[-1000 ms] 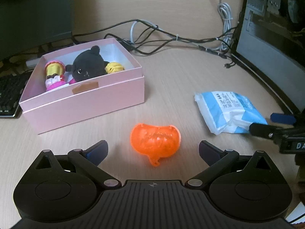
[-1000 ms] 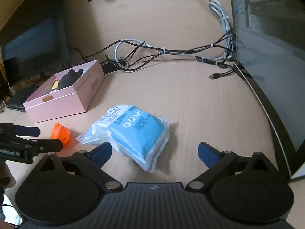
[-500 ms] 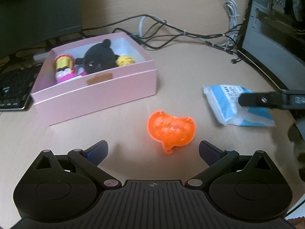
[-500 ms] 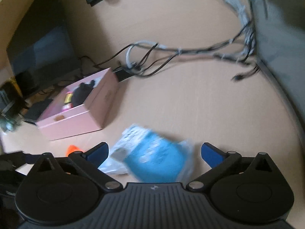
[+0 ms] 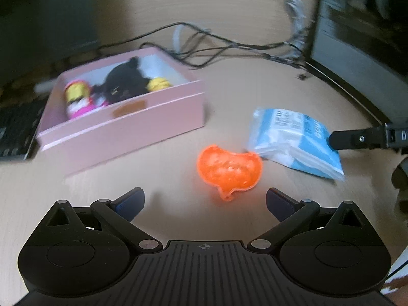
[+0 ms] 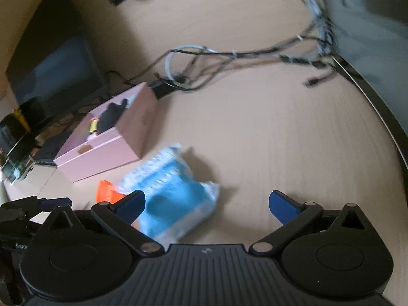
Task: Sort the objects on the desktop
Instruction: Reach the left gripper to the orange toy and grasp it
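Item 1. Blue-and-white packet (image 6: 168, 199): soft plastic pouch, crinkled, printed, pillow-shaped. Lies on the surface between the fingers of the right claw (image 6: 206, 204), nearer its left finger; jaws spread wide, nothing gripped. A second ago the packet sat ahead of that claw and well apart from the orange piece; now it lies deeper between the fingers, turned, with one corner at or touching the orange piece. Judgement: the right claw has advanced to pick it up, and closing is the likely next step.

Item 2. Orange pumpkin-shaped piece (image 5: 229, 170): translucent moulded plastic, pebbled face, small tab at the lower edge. Lies flat on the surface just ahead of the left claw (image 5: 205, 201), slightly right of centre; jaws wide open, holding nothing. It has stayed on the surface while that claw drew nearer, so it remains unsorted.

Item 3. Pink box (image 5: 122, 125): rectangular card, matte, open top, brown label on the front wall. Holds a black plush toy (image 5: 125, 84), a yellow-and-pink figure (image 5: 76, 99) and a small yellow item (image 5: 158, 84). Near both loose items.

Item 4. Surface (image 6: 280, 132): pale wood-grain laminate. Cables (image 6: 229, 58) lie tangled at the rear; keyboard (image 5: 15, 130) at left.
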The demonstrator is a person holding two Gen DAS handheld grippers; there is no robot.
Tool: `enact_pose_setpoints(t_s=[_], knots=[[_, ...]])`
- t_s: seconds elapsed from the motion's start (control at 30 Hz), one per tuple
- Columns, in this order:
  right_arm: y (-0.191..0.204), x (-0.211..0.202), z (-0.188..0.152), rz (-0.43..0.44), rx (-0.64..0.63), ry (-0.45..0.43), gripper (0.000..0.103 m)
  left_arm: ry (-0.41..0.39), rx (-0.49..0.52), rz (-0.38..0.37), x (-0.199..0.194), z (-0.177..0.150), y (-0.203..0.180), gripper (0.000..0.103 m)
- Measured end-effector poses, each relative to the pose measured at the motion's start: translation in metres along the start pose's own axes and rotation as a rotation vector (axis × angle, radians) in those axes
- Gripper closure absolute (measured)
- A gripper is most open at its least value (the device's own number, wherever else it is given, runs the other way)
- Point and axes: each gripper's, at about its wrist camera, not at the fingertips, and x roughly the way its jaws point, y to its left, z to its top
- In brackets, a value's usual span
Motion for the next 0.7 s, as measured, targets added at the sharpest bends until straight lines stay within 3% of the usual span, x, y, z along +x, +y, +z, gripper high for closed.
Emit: enact_pose_setpoints(t_s=[0.2,0.4,0.47,0.5,0.53,0.6,0.7], knots=[[-0.006,-0.004,-0.008,0.018,0.066,-0.018,0.0,-0.024,0.052,-0.007,0.016,0.014,-0.007,0.0],[0.013,0.001,-0.009,-0.063,0.037,0.02,0.0,-0.015,0.044,-0.024,0.027,0.018,-0.009,0.001],[0.016,0.001,-0.007,-0.042,0.013,0.052,0.0,-0.016,0.051,-0.041,0.027,0.019,-0.011,0.012],[0.017,0.0,-0.006,-0.02,-0.004,0.061,0.0,-0.014,0.056,-0.047,0.028,0.021,-0.012,0.027],[0.02,-0.003,-0.005,-0.008,-0.037,0.051,0.0,-0.011,0.059,-0.053,0.028,0.021,-0.012,0.032],[0.028,-0.01,-0.003,-0.005,-0.132,0.014,0.0,-0.014,0.055,-0.058,0.027,0.02,-0.012,0.033],[0.044,-0.012,0.002,0.004,-0.286,-0.021,0.0,-0.009,0.047,-0.017,0.021,0.016,-0.01,0.044]])
